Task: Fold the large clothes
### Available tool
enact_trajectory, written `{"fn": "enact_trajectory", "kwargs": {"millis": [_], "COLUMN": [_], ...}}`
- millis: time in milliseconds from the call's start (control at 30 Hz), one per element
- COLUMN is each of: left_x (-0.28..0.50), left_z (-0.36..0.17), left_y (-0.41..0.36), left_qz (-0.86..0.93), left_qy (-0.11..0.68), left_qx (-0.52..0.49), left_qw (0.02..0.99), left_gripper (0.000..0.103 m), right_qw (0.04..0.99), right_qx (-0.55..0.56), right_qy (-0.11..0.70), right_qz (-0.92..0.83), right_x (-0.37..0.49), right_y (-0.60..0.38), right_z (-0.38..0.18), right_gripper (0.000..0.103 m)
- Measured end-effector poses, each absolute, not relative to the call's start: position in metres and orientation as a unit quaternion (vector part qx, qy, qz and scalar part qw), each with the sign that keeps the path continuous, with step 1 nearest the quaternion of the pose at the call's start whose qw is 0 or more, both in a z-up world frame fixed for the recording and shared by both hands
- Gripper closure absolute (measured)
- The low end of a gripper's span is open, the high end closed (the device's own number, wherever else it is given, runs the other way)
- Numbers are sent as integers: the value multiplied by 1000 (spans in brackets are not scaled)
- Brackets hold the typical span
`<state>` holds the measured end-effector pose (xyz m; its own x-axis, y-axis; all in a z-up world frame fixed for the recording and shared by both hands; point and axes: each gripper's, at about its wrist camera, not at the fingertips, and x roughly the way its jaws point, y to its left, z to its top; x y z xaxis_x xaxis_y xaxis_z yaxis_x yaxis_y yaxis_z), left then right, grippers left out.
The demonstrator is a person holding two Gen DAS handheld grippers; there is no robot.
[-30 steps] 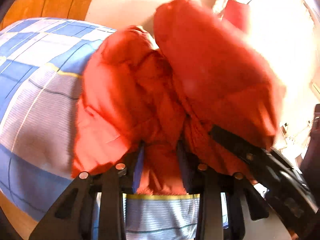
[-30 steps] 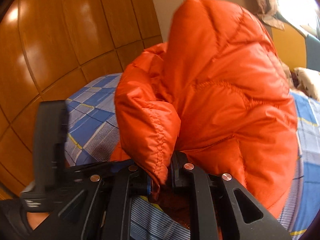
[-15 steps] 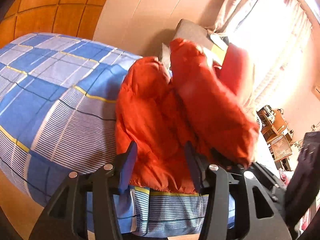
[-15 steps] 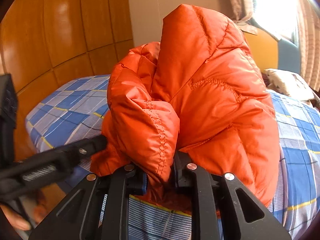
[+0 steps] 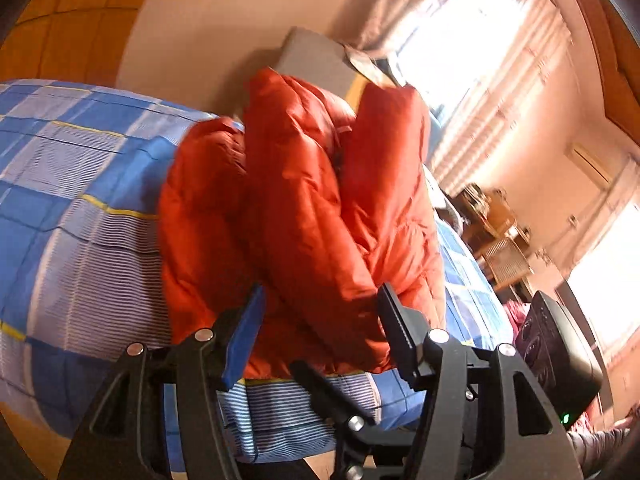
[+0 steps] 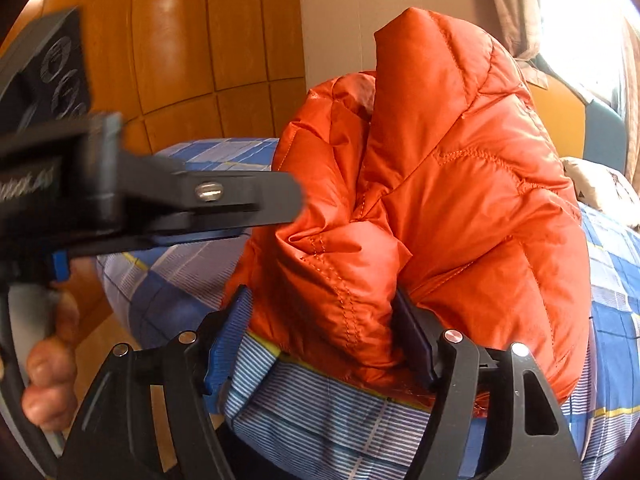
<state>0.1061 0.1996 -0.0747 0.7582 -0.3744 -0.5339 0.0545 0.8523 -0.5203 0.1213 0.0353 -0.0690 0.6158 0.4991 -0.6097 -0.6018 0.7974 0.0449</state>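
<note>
Left gripper (image 5: 320,320): your jaws have just been opening and stand spread; jacket hem lies between them, unpinched.
Jacket (image 6: 460,208): orange, quilted, heaped in folds on the blue checked bedspread (image 5: 72,184).
Right gripper (image 6: 320,336): yours have just been opening too, spread about a puffy fold.

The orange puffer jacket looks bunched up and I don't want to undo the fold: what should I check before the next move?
1. Left gripper let go: ok, jaws have just been opening, pads apart, jacket fabric between them.
2. Right gripper let go: ok, jaws have just been opening, a fold between the pads.
3. Orange puffer jacket lying flat: not ok, it stands up in puffy folds.
4. Jacket fully on the checked bedspread: ok, close to the near edge.
5. Fold holding by itself: cannot tell.
</note>
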Motion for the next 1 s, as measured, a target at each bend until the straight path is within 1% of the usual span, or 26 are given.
{"fn": "enact_trajectory", "kwargs": {"millis": [133,233,333,367,433,500,567,667,800,867,900,933,1000], "left_x": [122,135,144,147,150,151,152,148,141,140,139,136,133], "left_z": [-80,-84,-89,-90,-93,-94,-98,-101,-100,-99,-100,-100,-102], "left_y": [191,181,171,170,169,167,169,172,172,171,172,172,174], "left_qz": [-133,-140,-141,-142,-139,-132,-116,-100,-88,-81,-79,-75,-69], "left_qy": [345,360,380,385,386,382,377,369,365,365,364,363,363], "left_qx": [-242,-237,-216,-212,-206,-199,-201,-206,-201,-191,-193,-194,-197], "left_qw": [897,892,888,887,888,893,897,901,905,908,908,908,908], "left_gripper": [46,49,59,64,72,84,88,90,90,90,91,91,92], "right_qw": [894,894,893,892,888,887,885,893,919,924,923,923,921], "right_qx": [-83,-89,-89,-91,-97,-92,-80,-38,3,11,9,3,2], "right_qy": [311,312,318,319,321,323,326,328,321,332,340,347,357], "right_qz": [312,308,305,306,315,317,323,306,228,189,178,166,155], "right_x": [118,114,114,112,109,104,98,91,95,110,116,121,124], "right_y": [31,24,19,19,15,7,-4,-31,-61,-66,-64,-61,-56], "right_z": [-69,-72,-75,-74,-74,-71,-64,-49,-33,-35,-38,-42,-49], "right_gripper": [34,34,34,34,34,34,34,34,34,37,44,46,46]}}
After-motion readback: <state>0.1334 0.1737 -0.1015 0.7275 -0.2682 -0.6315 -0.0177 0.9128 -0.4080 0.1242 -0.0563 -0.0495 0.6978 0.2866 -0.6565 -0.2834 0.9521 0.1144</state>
